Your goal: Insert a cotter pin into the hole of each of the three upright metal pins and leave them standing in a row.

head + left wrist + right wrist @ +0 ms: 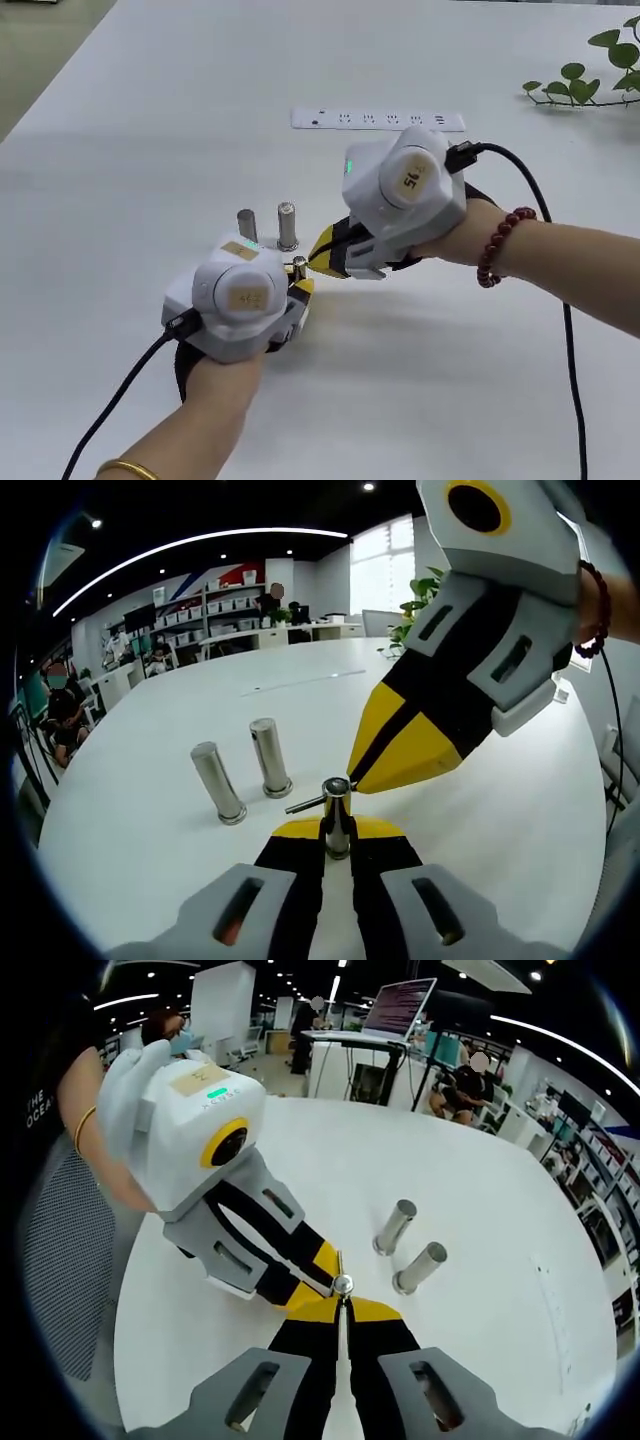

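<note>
Nearest in the left gripper view: left gripper (337, 832), yellow-tipped jaws closed on the lower shaft of an upright metal pin (337, 802). Through the hole near that pin's top, a thin cotter pin (305, 805), one end poking out toward the view's left. Hard against the other side of the pin's head, right gripper (395, 765), slanting in from the upper right with tips drawn to a point.

Down the right gripper view: right gripper (342, 1308), jaws pressed together on the cotter pin (340, 1265), here a fine line running through the held metal pin (343, 1283) and out past it. Crossing in from the left, left gripper (300, 1278).

From the head view, hand pose instead of such detail, with the cotter pin too small to make out. Low and near, left hand (225, 368) cupped under the left gripper (300, 284), forearm rising from the bottom edge, gold bangle (125, 468) at the wrist. From the right, right hand (455, 235) behind the right gripper (322, 256), forearm nearly level, red bead bracelet (500, 245) on it. Tips of both meeting at the held metal pin (299, 266), at an angle.

Just beyond, two free metal pins (287, 225), upright, side by side, apart, on the white table (150, 150). Farther off, a white power strip (378, 120). At the far right edge, a leafy sprig (590, 75).
</note>
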The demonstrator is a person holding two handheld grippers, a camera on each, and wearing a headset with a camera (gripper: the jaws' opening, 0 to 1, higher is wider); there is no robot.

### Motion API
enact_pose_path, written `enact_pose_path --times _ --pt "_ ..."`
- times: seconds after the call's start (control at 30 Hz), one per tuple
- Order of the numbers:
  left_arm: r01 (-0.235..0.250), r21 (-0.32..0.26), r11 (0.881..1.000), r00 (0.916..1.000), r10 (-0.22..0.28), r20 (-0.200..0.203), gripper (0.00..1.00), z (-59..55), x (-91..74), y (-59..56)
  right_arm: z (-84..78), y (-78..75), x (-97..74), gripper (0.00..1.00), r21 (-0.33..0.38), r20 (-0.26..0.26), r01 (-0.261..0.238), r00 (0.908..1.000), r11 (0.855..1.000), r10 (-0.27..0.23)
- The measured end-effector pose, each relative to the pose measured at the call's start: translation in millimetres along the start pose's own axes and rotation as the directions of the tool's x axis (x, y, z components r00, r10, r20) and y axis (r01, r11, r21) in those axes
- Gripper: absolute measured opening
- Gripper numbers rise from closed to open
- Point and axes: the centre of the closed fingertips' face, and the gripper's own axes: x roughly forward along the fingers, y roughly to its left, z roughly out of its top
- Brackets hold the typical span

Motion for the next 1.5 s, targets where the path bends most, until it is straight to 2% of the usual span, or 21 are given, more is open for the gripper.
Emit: enact_pose_path --times 0.1,0.2,0.37,0.47,0.57,0.63,0.8,0.93,1.1,1.33,1.5 --pt "-0.002 0.001 1.0 1.0 0.002 0.0 0.06 -0.1 0.0 0.0 -0.1 -0.8 0.3 0.0 0.011 0.001 0.005 1.0 1.0 -0.005" --pt "-0.004 0.007 1.0 1.0 0.004 0.0 0.06 -0.1 0.0 -0.3 3.1 0.6 0.4 0.0 0.071 0.032 -0.009 0.9995 0.997 0.006" --pt "-0.005 0.003 1.0 1.0 0.005 0.0 0.06 -0.1 0.6 -0.2 -0.2 -4.3 0.2 0.04 0.086 0.035 0.0 0.9994 0.996 -0.003" --pt "-0.005 0.008 1.0 1.0 0.005 0.0 0.06 0.1 0.9 -0.1 5.1 -5.8 -2.4 0.1 0.163 0.086 0.006 0.996 0.987 -0.02" --pt "0.0 0.022 1.0 1.0 0.0 0.002 0.06 0.5 1.5 -0.5 6.2 -9.0 -7.1 0.13 0.174 0.099 0.034 0.9938 0.984 -0.051" --pt "0.001 0.024 1.0 1.0 -0.001 0.002 0.06 0.7 1.7 -0.2 8.4 -11.7 -8.5 0.15 0.216 0.134 0.036 0.9888 0.976 -0.066" --pt "-0.006 0.021 1.0 1.0 0.006 0.006 0.06 1.1 2.2 1.2 7.9 -16.7 -15.3 0.17 0.253 0.156 0.047 0.9837 0.966 -0.089" --pt "-0.007 0.023 1.0 1.0 0.007 0.005 0.06 1.5 3.0 3.0 3.3 -19.9 -19.5 0.19 0.302 0.164 0.063 0.9796 0.951 -0.117" --pt "-0.024 0.009 1.0 0.9997 0.024 -0.007 0.05 1.4 1.6 12.1 -3.1 -17.0 -22.8 0.19 0.315 0.152 0.074 0.9802 0.946 -0.127" --pt "-0.037 0.003 0.999 0.9993 0.037 0.006 0.05 6.6 -1.6 25.1 -9.7 -13.7 -25.8 0.19 0.33 0.139 0.081 0.9813 0.94 -0.133" --pt "-0.051 -0.003 0.999 0.9987 0.051 0.001 0.06 5.3 -3.0 36.0 -14.0 -11.5 -26.6 0.19 0.346 0.136 0.081 0.9814 0.935 -0.135"
